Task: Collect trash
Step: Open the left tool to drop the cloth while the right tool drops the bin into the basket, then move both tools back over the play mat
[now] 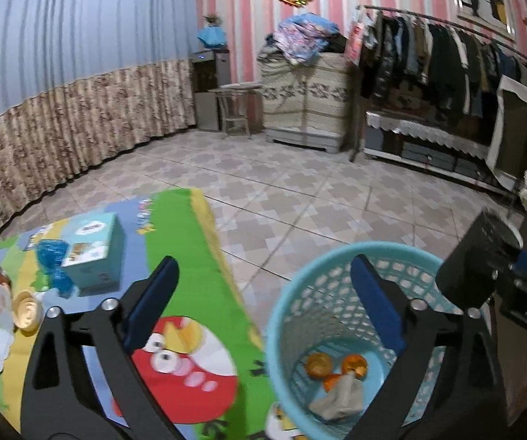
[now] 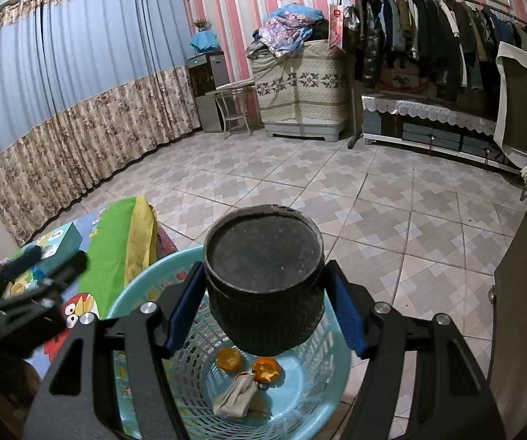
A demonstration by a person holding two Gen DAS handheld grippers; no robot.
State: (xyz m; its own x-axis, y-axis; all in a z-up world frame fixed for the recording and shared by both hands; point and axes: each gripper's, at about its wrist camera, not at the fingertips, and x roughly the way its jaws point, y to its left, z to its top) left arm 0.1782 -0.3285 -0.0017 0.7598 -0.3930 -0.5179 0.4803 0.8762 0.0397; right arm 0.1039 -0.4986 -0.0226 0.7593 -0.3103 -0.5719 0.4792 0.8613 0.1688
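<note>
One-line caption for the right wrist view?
Right gripper holds a black pot over the blue basket containing orange peels.

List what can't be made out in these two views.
- Pot interior: right wrist view shows only its flat dark end, held in the right tongs.
- Basket bottom: cut off by the lower edge in both views and partly covered by tong arms.
- Items at the mat's left edge: left wrist view, blurred and cropped.
- Box print: too small.

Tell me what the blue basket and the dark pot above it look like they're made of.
Blue basket: likely moulded plastic, given its smooth glossy rim and regular lattice holes. Dark pot: matte black with a ribbed, woven-looking side and dusty flat base; possibly plastic or ceramic, unclear.
</note>
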